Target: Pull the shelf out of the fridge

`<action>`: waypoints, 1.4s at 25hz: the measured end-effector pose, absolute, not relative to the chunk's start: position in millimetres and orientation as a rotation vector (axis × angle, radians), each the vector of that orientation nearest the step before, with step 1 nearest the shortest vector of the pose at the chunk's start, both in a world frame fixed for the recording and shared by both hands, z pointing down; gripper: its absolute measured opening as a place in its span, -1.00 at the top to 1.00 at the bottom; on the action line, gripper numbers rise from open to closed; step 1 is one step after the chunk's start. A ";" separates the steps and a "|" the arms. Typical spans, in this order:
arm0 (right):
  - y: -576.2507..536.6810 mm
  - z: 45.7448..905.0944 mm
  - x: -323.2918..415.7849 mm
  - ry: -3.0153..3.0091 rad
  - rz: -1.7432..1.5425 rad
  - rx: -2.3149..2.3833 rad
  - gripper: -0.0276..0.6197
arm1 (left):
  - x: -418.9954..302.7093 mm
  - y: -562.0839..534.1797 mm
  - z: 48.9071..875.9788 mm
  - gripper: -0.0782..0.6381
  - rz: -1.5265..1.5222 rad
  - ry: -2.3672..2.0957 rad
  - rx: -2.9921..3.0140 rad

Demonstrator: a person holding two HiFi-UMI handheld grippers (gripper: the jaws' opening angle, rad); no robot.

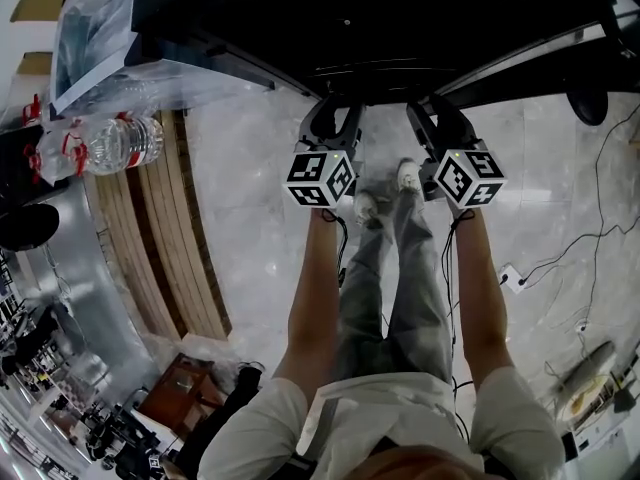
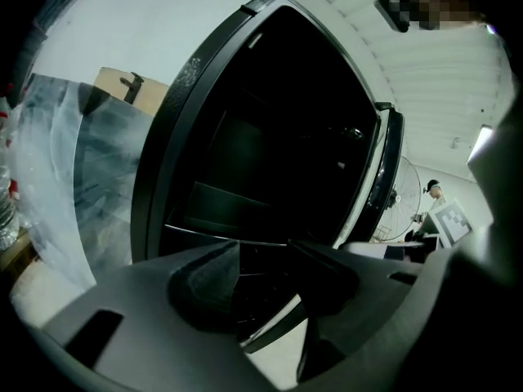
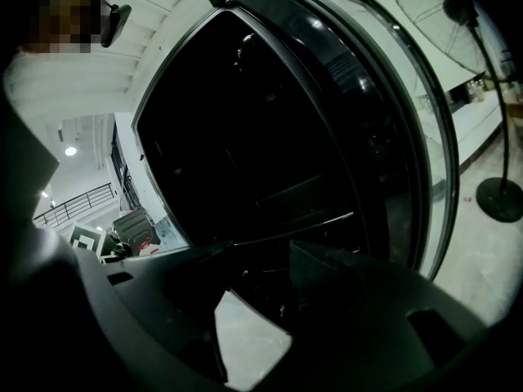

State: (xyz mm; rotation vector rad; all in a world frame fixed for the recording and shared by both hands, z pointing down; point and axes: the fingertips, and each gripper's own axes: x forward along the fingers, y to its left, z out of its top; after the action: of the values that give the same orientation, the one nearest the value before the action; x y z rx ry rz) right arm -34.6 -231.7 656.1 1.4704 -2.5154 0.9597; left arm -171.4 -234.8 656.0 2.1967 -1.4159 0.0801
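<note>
The fridge point(image 1: 350, 18) is a dark open cabinet at the top of the head view. Its inside is nearly black in both gripper views. A shelf shows only as a thin bright front edge, in the left gripper view point(image 2: 212, 237) and in the right gripper view point(image 3: 319, 219). My left gripper point(image 1: 335, 108) point(image 2: 263, 256) and right gripper point(image 1: 440, 110) point(image 3: 261, 256) point side by side at the fridge's lower opening. The jaws of both stand apart just in front of the shelf edge. I see nothing pressed between either pair of pads.
Water bottles point(image 1: 120, 143) lie at the left beside wooden slats point(image 1: 165, 248) and a plastic-wrapped sheet point(image 1: 90, 28). Cables point(image 1: 590, 238) trail over the marble floor at the right. A standing fan point(image 3: 490, 194) is right of the fridge. My feet point(image 1: 385, 193) stand below the grippers.
</note>
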 end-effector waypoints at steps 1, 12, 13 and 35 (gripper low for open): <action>-234.4 659.6 -34.6 -2.513 0.975 1.474 0.27 | -172.1 -236.9 659.3 0.26 0.081 -1.413 2.192; -267.2 674.5 -35.2 -2.528 1.099 1.530 0.11 | -173.4 -264.1 676.9 0.13 -0.003 -1.359 2.122; -270.6 675.1 -35.2 -2.528 1.111 1.541 0.09 | -173.1 -266.6 677.5 0.12 -0.018 -1.354 2.112; -319.9 698.9 -32.6 -2.494 1.299 1.672 -0.11 | -174.3 -316.3 693.1 -0.07 -0.200 -1.396 1.942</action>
State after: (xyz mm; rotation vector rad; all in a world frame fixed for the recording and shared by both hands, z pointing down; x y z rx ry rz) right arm -32.6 -319.9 698.9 1.6718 -2.4941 1.2986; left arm -174.3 -316.3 693.1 1.9423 -1.3963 -0.1999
